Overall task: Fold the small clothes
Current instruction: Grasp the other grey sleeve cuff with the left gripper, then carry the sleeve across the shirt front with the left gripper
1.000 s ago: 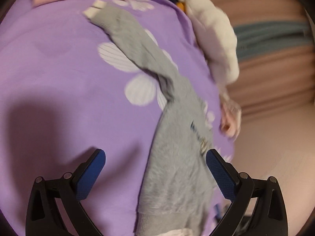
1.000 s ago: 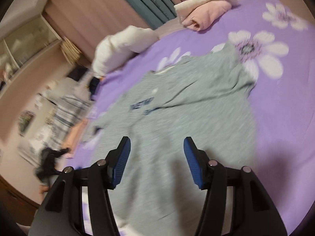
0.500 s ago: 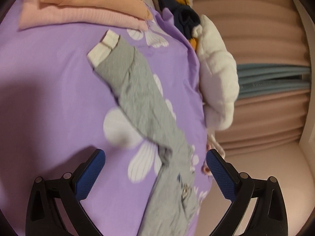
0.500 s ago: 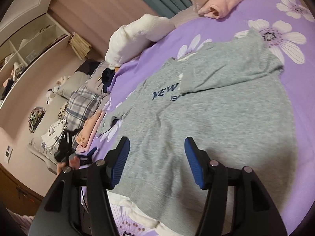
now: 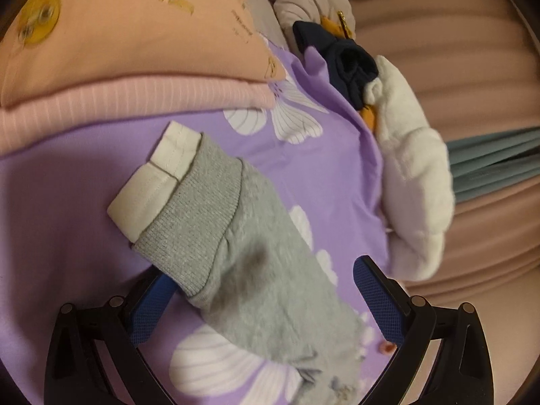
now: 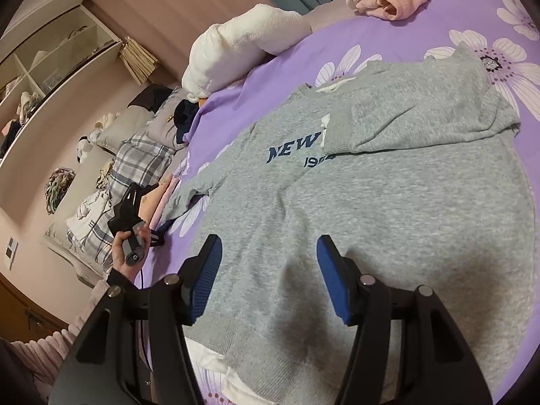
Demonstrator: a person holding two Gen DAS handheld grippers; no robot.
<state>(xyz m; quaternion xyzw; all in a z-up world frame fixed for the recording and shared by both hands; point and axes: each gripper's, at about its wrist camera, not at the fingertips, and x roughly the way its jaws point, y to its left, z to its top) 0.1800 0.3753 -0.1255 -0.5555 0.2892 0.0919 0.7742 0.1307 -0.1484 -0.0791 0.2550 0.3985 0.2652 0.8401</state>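
1. Left tool (image 5: 263, 298) has its jaws wide apart, with nothing clamped; the sleeve (image 5: 256, 266) of the grey sweatshirt runs between the blue pads, but they do not press on it.
2. Just ahead of that tool lies the sleeve's ribbed cuff (image 5: 192, 216), with a white inner cuff (image 5: 152, 182) sticking out beyond it.
3. Farther ahead sits a folded pink pile (image 5: 128, 77); ahead and to the right lie a dark garment (image 5: 347, 64) and a white fleece (image 5: 415, 189).
4. Right tool (image 6: 268, 276) also stands with jaws apart, above the lower part of the sweatshirt (image 6: 371, 209), gripping nothing.
5. Ahead of it, the sweatshirt lies flat on the purple flowered bed (image 6: 405, 33), one sleeve folded across the chest over the navy lettering (image 6: 297, 150).
6. To the left of the right tool, a hand (image 6: 130, 246) holds the left tool (image 6: 158, 233) by the other sleeve.
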